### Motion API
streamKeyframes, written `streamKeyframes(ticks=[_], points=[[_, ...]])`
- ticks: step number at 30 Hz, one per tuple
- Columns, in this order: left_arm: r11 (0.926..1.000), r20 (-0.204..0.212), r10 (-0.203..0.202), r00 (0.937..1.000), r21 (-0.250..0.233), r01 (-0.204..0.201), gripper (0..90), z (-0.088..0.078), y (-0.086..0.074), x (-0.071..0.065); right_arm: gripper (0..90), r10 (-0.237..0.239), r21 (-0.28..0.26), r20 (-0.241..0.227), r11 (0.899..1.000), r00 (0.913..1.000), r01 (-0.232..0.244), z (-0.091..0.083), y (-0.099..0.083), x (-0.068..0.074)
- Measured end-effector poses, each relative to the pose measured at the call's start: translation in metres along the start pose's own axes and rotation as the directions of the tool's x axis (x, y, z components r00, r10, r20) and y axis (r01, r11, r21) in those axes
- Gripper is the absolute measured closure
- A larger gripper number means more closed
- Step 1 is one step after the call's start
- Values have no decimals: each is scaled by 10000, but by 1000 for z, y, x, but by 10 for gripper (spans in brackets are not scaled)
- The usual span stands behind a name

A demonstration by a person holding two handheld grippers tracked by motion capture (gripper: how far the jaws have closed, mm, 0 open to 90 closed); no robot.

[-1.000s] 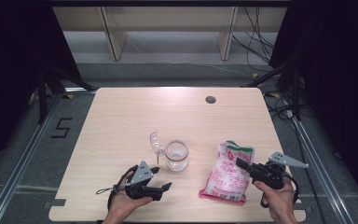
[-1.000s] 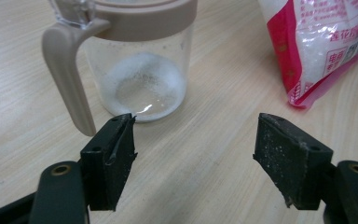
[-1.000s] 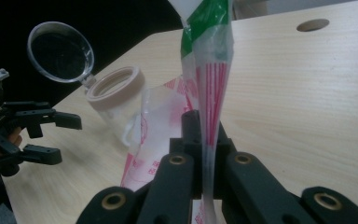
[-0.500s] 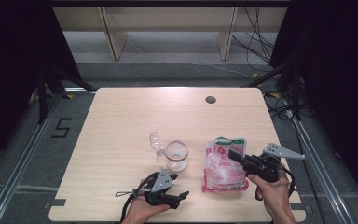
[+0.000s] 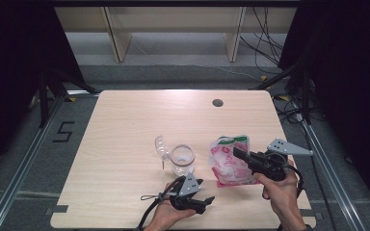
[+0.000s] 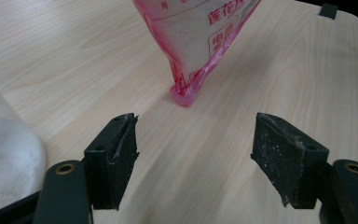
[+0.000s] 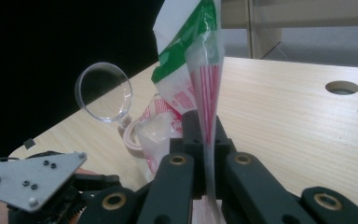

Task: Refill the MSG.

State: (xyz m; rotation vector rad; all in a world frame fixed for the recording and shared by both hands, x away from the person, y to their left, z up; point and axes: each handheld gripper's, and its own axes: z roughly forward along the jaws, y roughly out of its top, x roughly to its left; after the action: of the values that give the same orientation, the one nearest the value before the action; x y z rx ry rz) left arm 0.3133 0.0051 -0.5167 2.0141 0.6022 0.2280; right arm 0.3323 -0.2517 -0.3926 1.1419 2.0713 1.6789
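Since a second ago, right gripper (image 5: 237,154) is lifting the pink bag (image 5: 228,160) up, jaws clamping its edge, while left gripper (image 5: 203,191) is sliding over toward it, jaws gaping wide with nothing between. Just ahead of the left one, the glass jar (image 5: 182,160) is sitting with its lid (image 5: 161,146) flipped open, white stuff inside. Wooden table (image 5: 125,130) underneath, dark room around.
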Motion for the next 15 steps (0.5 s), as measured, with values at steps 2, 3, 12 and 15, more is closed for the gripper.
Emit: streamKeyframes(ticks=[2, 3, 12, 15], points=[[10000, -103, -58, 9999, -76, 57, 302, 5, 3, -2, 900, -223, -90, 168, 9997, 9996, 225, 1, 2, 0], [10000, -174, -29, 9998, -61, 28, 302, 7, 5, -3, 900, 63, -44, -37, 10000, 10000, -63, 1, 4, 2], [9994, -797, 284, 9964, -192, -300, 318, 20, 16, -7, 900, -141, -254, -258, 9996, 9996, 134, 1, 23, 14], [9993, -1103, 251, 9936, -264, -281, 345, 24, 19, -8, 900, -414, -297, -243, 9987, 9988, 407, 1, 30, 16]])
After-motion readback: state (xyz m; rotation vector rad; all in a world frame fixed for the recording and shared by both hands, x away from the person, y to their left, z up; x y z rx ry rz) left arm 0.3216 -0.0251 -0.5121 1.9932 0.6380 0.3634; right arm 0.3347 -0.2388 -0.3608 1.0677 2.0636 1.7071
